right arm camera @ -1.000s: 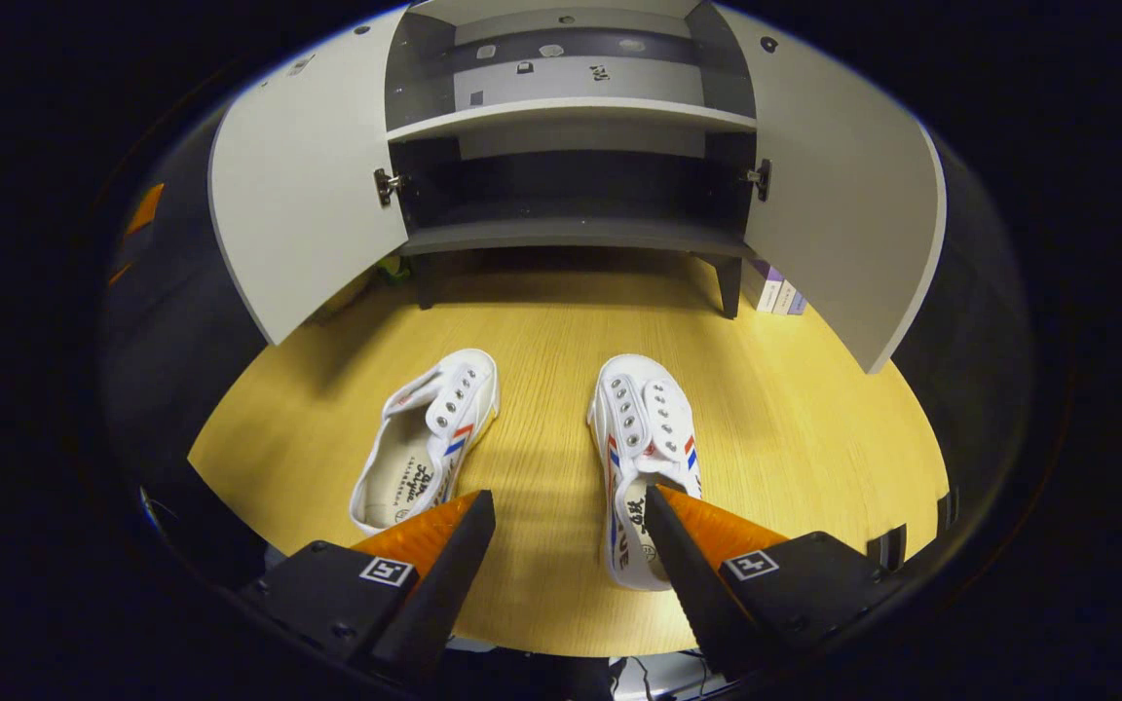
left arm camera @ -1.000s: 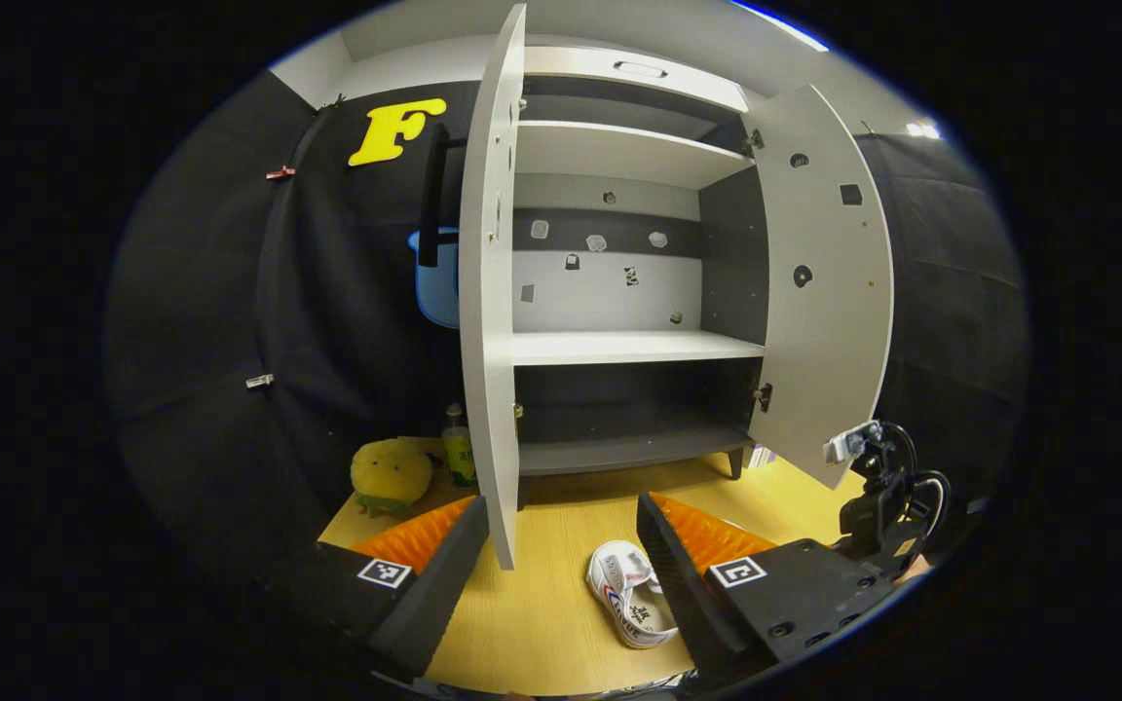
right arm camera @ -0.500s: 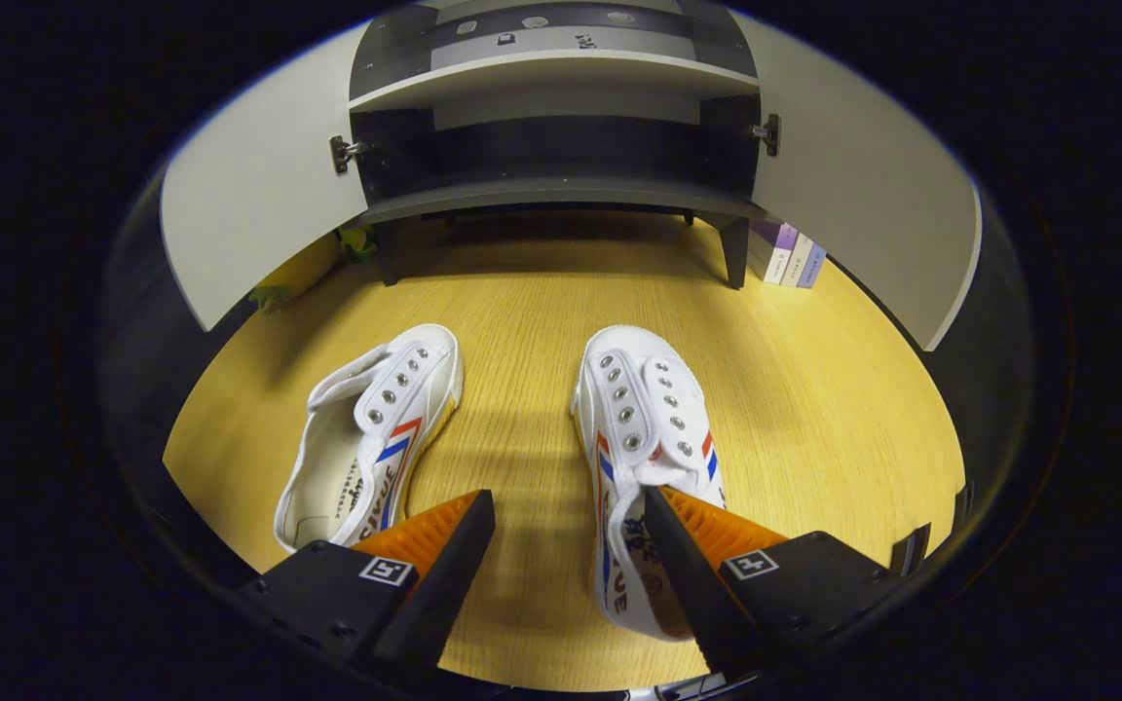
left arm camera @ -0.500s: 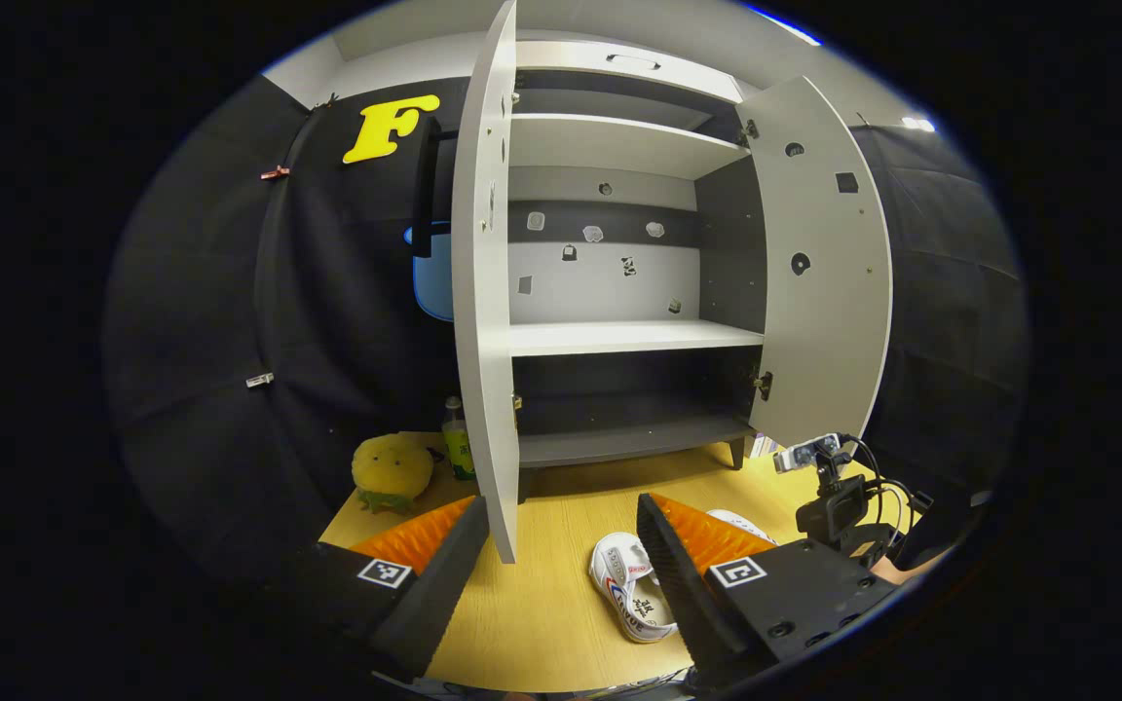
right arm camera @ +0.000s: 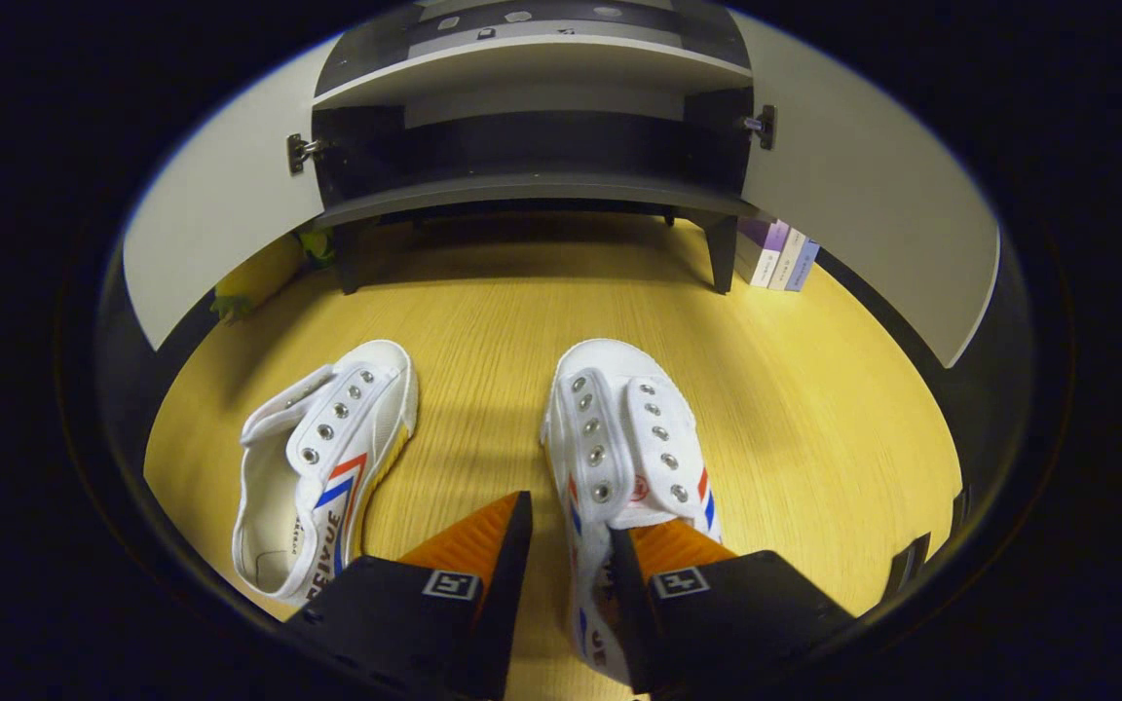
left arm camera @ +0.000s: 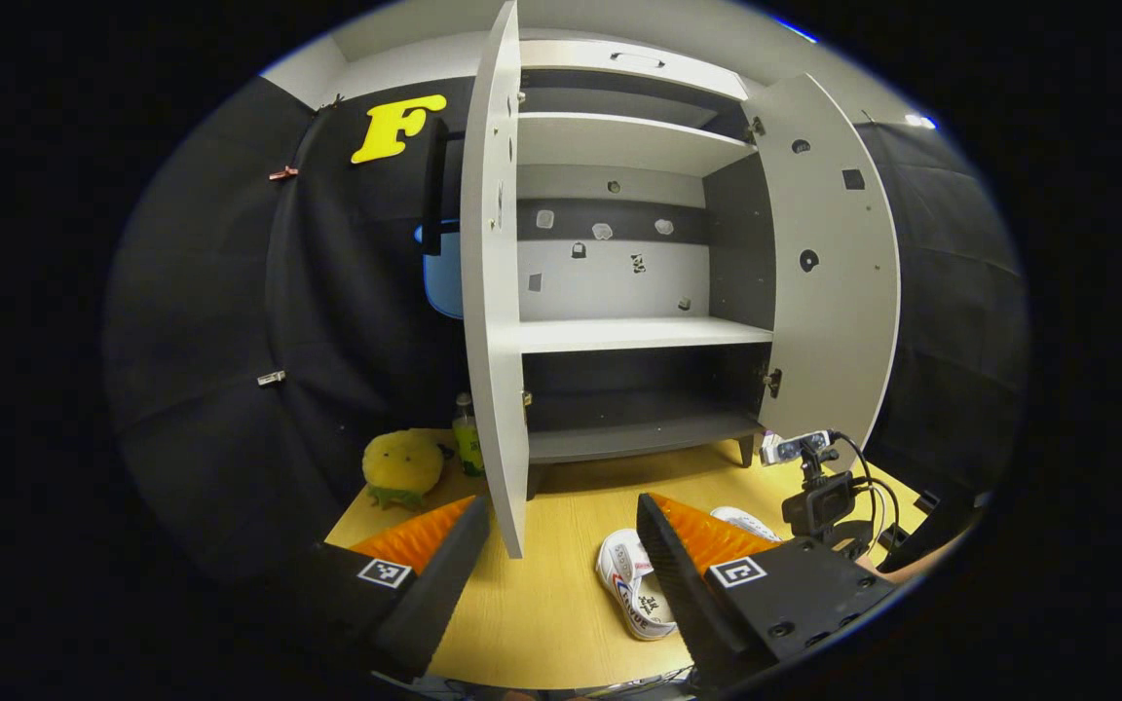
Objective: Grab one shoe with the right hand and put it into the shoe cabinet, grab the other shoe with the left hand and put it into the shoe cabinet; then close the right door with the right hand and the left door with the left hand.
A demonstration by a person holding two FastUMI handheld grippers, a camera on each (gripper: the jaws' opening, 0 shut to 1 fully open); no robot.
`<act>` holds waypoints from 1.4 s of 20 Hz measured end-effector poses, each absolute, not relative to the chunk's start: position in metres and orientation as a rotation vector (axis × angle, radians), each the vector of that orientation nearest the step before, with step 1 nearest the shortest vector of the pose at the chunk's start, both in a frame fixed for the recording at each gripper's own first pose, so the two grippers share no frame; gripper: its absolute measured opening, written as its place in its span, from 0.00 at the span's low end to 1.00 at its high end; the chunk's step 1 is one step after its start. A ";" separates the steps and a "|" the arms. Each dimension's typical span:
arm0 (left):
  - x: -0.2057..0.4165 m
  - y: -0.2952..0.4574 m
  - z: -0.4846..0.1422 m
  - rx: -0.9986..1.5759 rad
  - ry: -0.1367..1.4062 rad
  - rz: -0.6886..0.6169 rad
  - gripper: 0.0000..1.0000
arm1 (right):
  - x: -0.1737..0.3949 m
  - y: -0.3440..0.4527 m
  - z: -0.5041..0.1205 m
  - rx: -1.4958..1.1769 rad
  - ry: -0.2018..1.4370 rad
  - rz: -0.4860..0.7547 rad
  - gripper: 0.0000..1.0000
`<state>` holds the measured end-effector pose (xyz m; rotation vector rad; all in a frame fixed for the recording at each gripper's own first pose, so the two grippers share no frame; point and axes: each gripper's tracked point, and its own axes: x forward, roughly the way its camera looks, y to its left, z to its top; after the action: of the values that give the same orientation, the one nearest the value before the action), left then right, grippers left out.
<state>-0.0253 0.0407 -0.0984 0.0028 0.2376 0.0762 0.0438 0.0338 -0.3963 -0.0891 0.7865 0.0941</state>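
White canvas, metal eyelets, red and blue side stripes: two low shoes lie on the wooden floor (right arm camera: 795, 389) in the right gripper view. The right shoe (right arm camera: 624, 438) lies straight ahead of the right gripper (right arm camera: 563, 531), toe toward the cabinet. Its inner side wall passes between the two fingers: one finger sits outside the shoe, the other reaches into the opening at the heel. The gap between them is narrow. Whether both pads actually press the canvas cannot be told; the contact area is hidden under the finger bodies. The heel of this shoe is cut off behind the fingers.

The left shoe (right arm camera: 322, 467) lies beyond the outer side of the left-hand finger, apart from it, leaning over so the insole shows. The print on the insole is too small to make out.

The shoe cabinet (left arm camera: 634, 292) stands ahead of both grippers, left door (left arm camera: 491, 282) and right door (left arm camera: 834, 263) swung open, shelves bare, bottom shelf dark.

In the left gripper view, the left gripper (left arm camera: 561, 511) has its fingers spread wide, nothing between them. The lower edge of the left door falls in the gap, farther off. One shoe shows partly behind the right-hand finger, its toe end hidden. The other gripper's camera mount (left arm camera: 819, 487) is beyond that finger, with part of a hand at the edge.
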 end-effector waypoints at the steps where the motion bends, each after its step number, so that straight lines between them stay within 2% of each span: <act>1: -0.027 0.041 -0.100 0.002 0.243 0.081 0.95 | 0.045 0.034 -0.396 -0.078 0.790 0.100 0.40; 2: -0.029 0.041 -0.100 0.003 0.242 0.086 0.95 | 0.043 0.034 -0.395 -0.076 0.795 0.109 0.28; 4: -0.030 0.037 -0.100 0.001 0.242 0.083 0.95 | 0.043 0.038 -0.395 -0.069 0.805 0.139 0.28; 5: -0.030 0.034 -0.100 0.003 0.241 0.081 0.95 | 0.043 0.038 -0.397 -0.081 0.806 0.145 0.16; 7: -0.031 0.030 -0.100 0.022 0.239 0.080 0.95 | 0.044 0.045 -0.395 -0.091 0.802 0.190 0.14; 8: -0.031 0.029 -0.099 0.031 0.237 0.081 0.95 | 0.044 0.046 -0.400 -0.087 0.807 0.204 0.07; 9: -0.031 0.026 -0.099 0.033 0.236 0.078 0.95 | 0.044 0.045 -0.398 -0.081 0.805 0.208 0.06; 14: -0.033 0.015 -0.100 0.038 0.235 0.088 0.95 | 0.048 0.048 -0.388 0.003 0.820 0.204 0.05; 21: -0.028 0.007 -0.103 0.022 0.237 0.069 0.95 | 0.055 0.051 -0.338 0.033 0.729 0.203 0.05; 28: -0.024 0.017 -0.102 0.014 0.223 0.055 0.95 | 0.075 0.066 -0.225 -0.064 0.525 0.244 0.05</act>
<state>-0.0240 0.0170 -0.1022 0.0139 0.2230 0.0553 0.0747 0.0659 -0.2246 -0.0639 0.5252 0.2440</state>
